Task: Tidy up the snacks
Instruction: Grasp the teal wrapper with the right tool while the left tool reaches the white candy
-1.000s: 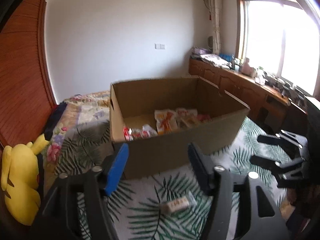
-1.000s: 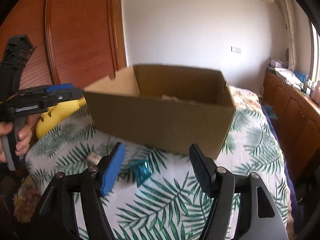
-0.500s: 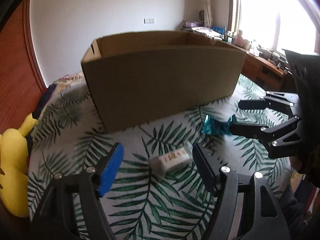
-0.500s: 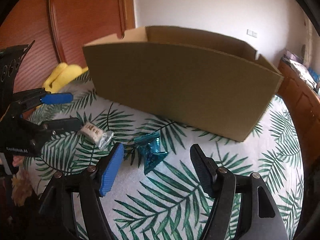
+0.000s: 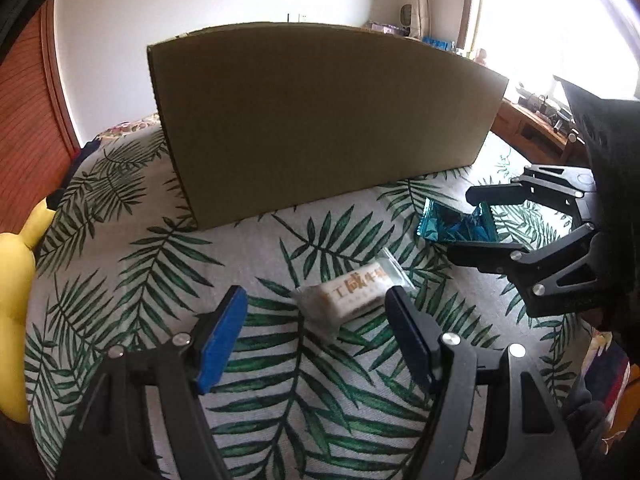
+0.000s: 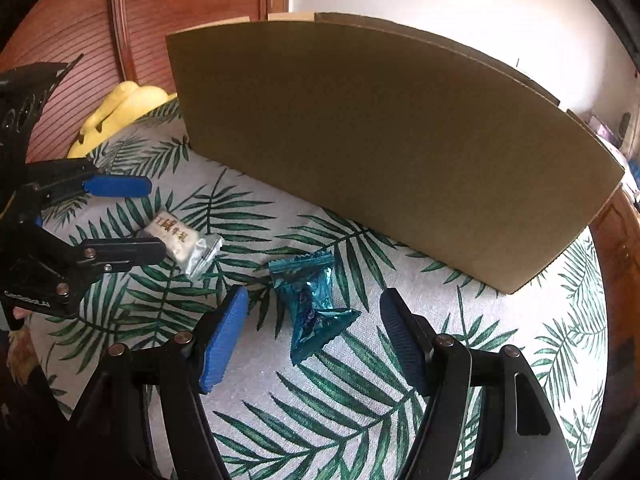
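- Two loose snacks lay on the leaf-print bedspread (image 5: 132, 280) in front of the cardboard box (image 5: 320, 120), neither in it yet.
- Left gripper (image 5: 316, 316) stood released and empty; the white snack packet (image 5: 352, 292) lay just ahead between its fingertips, nearer the dark one, its long axis running almost across the gap.
- Right gripper (image 6: 314, 320) was likewise spread and holding nothing, with the teal foil packet (image 6: 312, 304) between its tips, long axis roughly along the fingers.
- Each hand seemed nearest its own packet, so closing looked the likely next step.
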`<state>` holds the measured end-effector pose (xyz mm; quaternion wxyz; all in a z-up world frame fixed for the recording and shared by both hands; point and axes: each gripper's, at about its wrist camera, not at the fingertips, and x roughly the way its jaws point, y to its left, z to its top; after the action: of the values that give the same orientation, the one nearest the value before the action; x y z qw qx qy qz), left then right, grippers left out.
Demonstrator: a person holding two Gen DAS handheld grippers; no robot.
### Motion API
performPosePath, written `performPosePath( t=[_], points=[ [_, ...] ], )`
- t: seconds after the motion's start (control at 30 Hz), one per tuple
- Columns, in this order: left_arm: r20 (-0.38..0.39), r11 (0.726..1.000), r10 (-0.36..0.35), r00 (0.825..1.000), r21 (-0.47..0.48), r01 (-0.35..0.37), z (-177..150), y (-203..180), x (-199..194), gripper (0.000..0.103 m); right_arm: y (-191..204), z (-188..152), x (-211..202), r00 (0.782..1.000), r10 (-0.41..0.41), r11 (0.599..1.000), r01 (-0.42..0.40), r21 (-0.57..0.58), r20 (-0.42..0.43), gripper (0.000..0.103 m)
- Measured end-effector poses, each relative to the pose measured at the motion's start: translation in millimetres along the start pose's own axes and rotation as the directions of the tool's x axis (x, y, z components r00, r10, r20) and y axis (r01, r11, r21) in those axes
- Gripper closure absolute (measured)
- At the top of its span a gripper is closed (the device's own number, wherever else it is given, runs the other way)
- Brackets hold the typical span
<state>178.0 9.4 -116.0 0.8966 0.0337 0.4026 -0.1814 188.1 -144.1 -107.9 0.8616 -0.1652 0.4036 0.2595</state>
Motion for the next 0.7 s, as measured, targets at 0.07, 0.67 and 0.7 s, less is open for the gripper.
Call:
performPosePath(
  t=[0.07,0.67,0.7],
  points=[
    [-0.006,1.000,-0.001,1.000,0.002,0.002,0.1,-1.0,1.5,0.032,0.4,2.1,3.6,1.000,0.001,1.000,-0.001,-0.009,-0.009,0.033],
    [-0.023,1.000,0.015,1.000,0.006,-0.015,2.5,2.5,6.6,0.032,-2.0,-22.0,-10.3,1.000,0.024,1.000,-0.024,0.001,-0.011,0.076],
    [-0.026,1.000,0.021,0.999,0.014,-0.021,2.5,0.0,7.0,0.032,-4.0,-24.3,-10.8,1.000,0.031,0.999,-0.031,0.014,0.001,0.076]
  ],
)
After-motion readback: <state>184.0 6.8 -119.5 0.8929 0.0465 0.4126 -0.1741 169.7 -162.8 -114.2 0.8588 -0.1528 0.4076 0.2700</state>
